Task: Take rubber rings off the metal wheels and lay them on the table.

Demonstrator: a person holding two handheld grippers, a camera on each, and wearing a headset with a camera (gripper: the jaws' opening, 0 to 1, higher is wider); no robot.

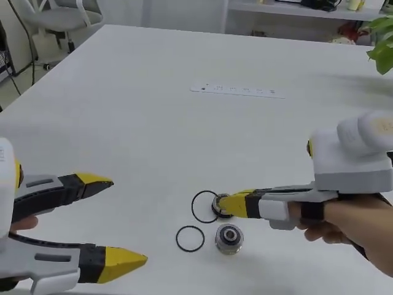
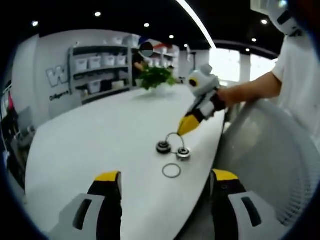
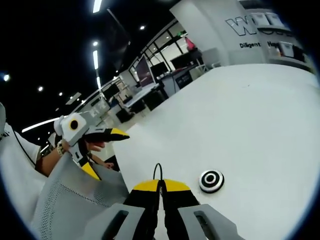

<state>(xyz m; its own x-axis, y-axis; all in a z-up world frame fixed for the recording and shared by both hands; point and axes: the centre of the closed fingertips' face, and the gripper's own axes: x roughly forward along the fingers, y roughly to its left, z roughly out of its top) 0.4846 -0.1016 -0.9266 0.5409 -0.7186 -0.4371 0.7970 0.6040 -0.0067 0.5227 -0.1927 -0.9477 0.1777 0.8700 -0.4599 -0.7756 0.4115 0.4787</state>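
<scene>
Right gripper (image 1: 222, 204) fingers pinching rubber ring (image 1: 193, 207), left gripper (image 1: 129, 221) fingers apart, second ring (image 1: 177, 238) on table (image 1: 184, 123)

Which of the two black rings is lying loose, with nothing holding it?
The nearer ring, flat on the table. The farther ring is pinched by the right gripper.

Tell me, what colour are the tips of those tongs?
Bright yellow, with black behind them. The left tongs in the head view show it best.
</scene>
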